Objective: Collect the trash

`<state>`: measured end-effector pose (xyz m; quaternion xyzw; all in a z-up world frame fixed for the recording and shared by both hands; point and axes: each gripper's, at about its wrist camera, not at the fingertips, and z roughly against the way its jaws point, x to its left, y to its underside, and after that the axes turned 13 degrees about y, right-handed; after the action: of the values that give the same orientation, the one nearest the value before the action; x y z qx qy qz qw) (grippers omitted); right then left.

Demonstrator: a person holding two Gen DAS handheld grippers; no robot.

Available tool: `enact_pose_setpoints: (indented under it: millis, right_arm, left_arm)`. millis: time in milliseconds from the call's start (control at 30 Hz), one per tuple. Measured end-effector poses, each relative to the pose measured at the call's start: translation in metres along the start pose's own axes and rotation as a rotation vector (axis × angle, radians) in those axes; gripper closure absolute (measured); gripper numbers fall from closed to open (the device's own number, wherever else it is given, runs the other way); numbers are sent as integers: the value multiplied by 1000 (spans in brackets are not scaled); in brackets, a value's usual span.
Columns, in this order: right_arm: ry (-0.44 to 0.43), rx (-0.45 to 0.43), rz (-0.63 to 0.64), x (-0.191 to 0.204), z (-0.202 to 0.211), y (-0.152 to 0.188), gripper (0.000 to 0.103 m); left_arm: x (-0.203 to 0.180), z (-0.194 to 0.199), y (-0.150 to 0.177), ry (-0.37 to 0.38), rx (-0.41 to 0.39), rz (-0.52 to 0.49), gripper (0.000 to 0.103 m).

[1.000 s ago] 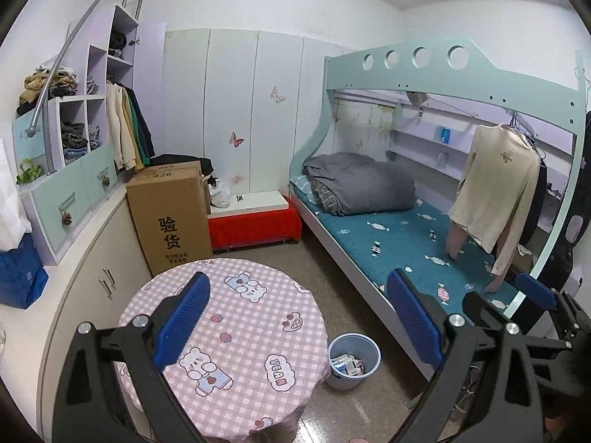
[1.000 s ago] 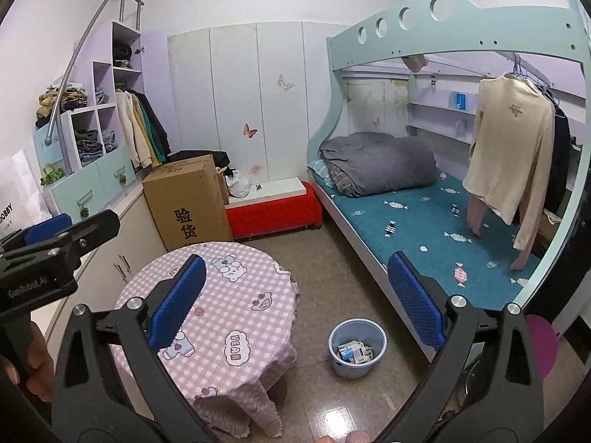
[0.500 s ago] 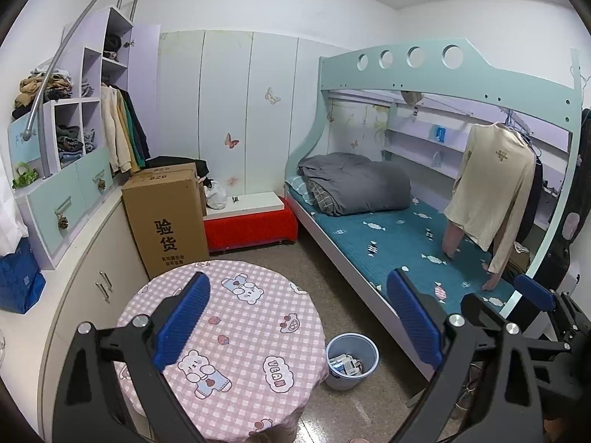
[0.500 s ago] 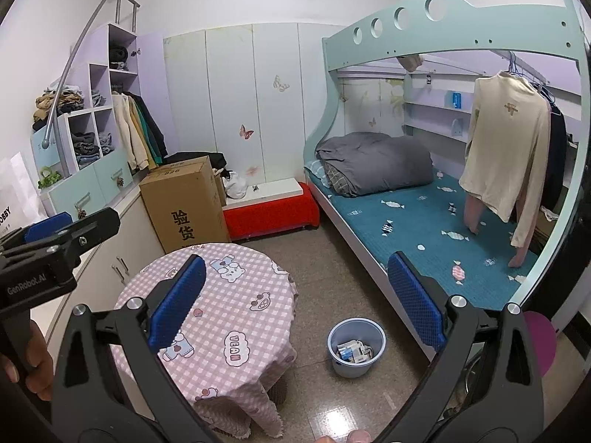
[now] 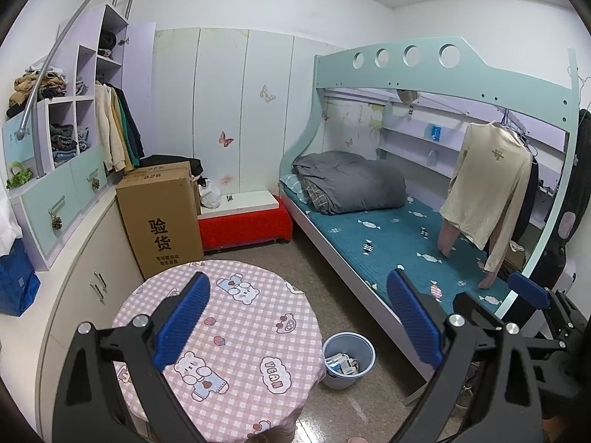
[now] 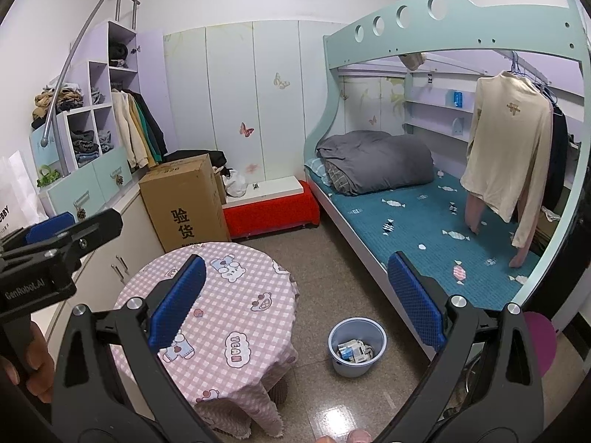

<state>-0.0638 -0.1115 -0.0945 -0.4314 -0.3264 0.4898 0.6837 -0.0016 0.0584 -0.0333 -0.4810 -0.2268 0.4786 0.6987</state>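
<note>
A round desk (image 5: 236, 317) covered by a pink checked cloth is shown. Behind the desk a cardboard box (image 5: 160, 217) is placed; right of the desk a bunk bed (image 5: 399, 236) bearing a grey quilt (image 5: 351, 181) is seen.

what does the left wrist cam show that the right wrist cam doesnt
Only the left wrist view shows the blue bag on the counter. Only the right wrist view shows a hand gripping the left claw's handle, and the table's base under the cloth. Both show the open left claw, the open right claw, the checked table and the bin holding trash.
</note>
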Motion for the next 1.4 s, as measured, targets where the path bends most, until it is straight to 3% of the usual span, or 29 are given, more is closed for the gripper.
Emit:
enact_pose_setpoints:
  millis: [1400]
  right_arm:
    - [5,12,-3,5,-14,-1,7]
  left_arm:
    - [8,-14,-3,8,15,-1,8]
